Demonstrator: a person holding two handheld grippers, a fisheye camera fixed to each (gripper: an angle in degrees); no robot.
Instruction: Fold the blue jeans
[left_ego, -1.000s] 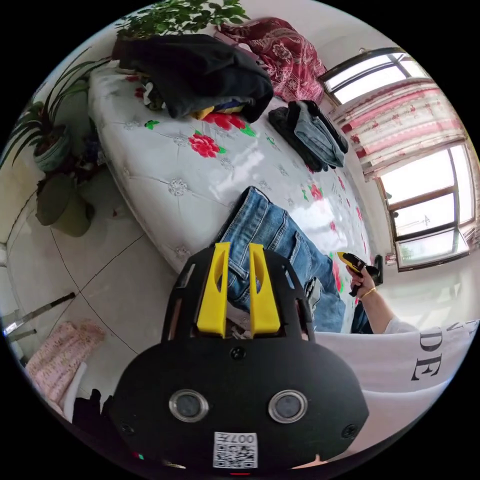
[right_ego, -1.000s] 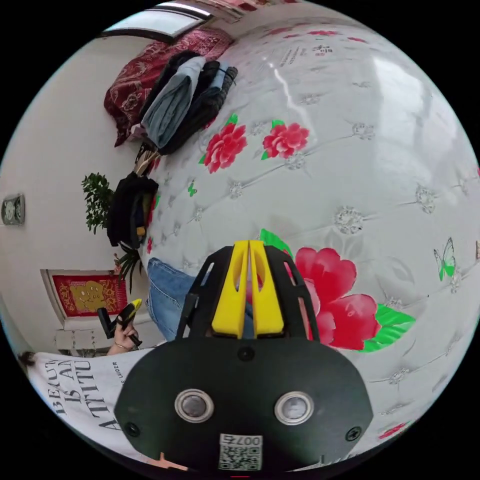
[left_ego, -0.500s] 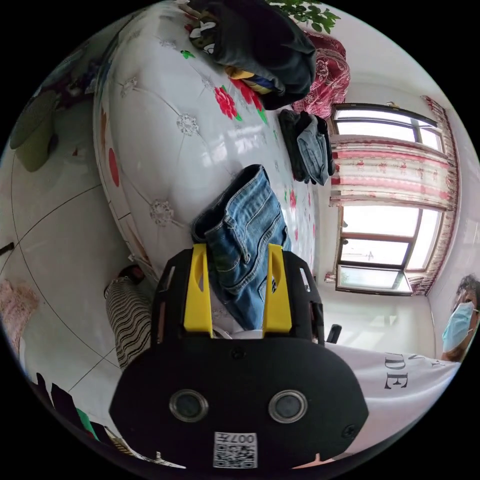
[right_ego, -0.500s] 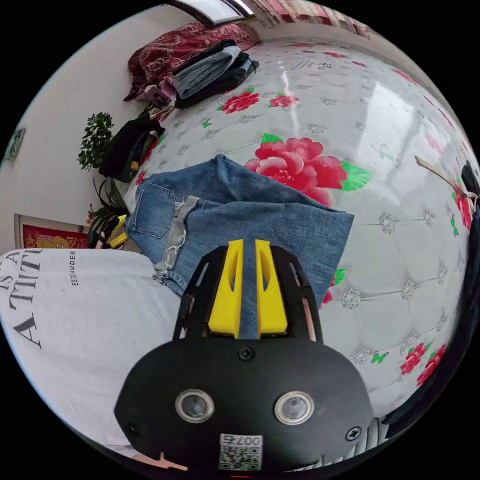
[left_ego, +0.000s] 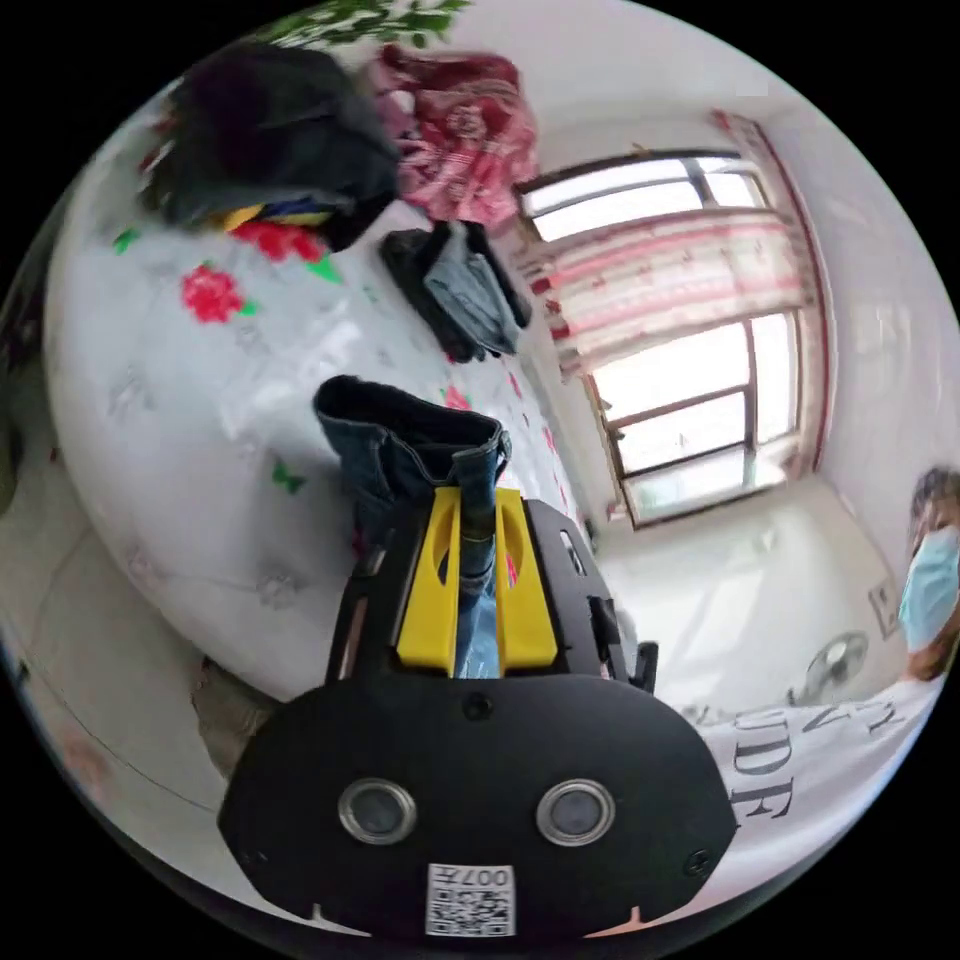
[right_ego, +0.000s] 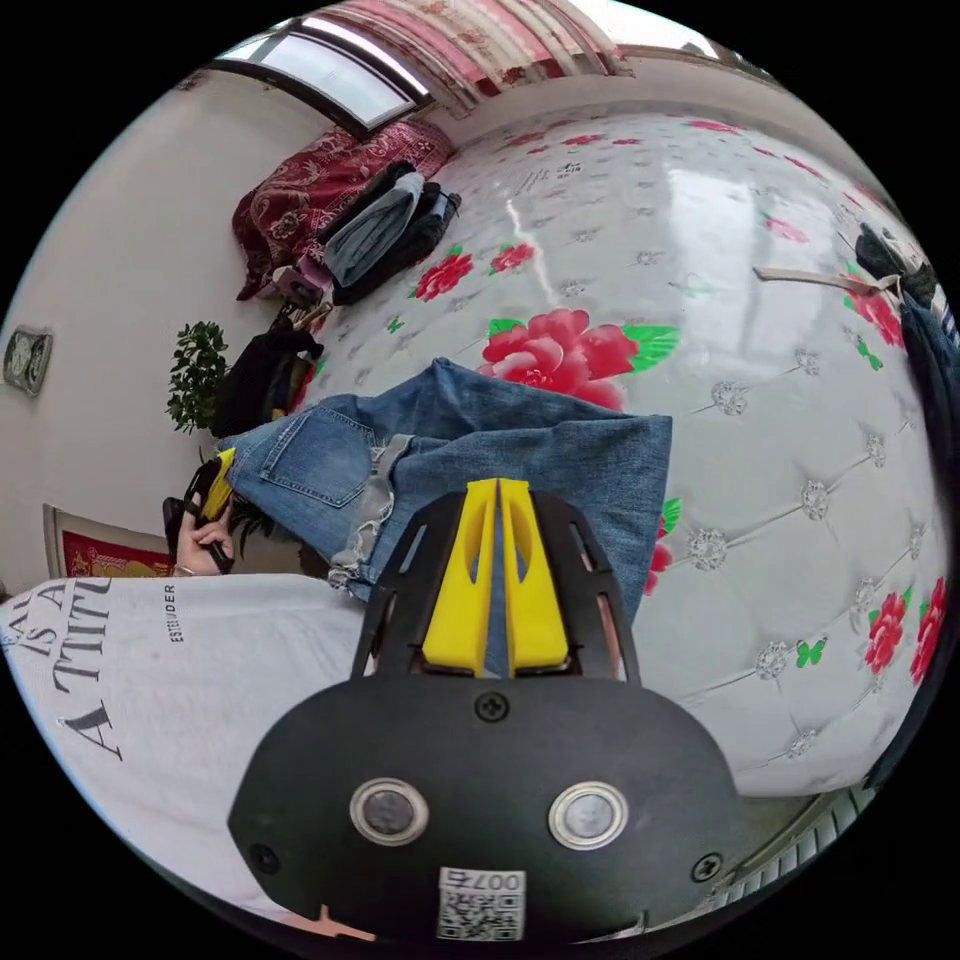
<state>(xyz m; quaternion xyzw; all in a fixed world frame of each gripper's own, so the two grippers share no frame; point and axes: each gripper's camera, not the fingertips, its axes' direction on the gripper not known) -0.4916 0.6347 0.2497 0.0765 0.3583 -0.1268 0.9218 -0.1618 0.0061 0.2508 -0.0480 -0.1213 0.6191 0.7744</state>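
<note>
Left claw clamped on waistband edge of jeans | right claw pinched on denim at near edge of jeans | jeans lie folded on bed just ahead of right claw | folded clothes pile far beyond | left claw at jeans' far end.

the jeans lie on the bed near its edge, well apart from the folded clothes.
</note>
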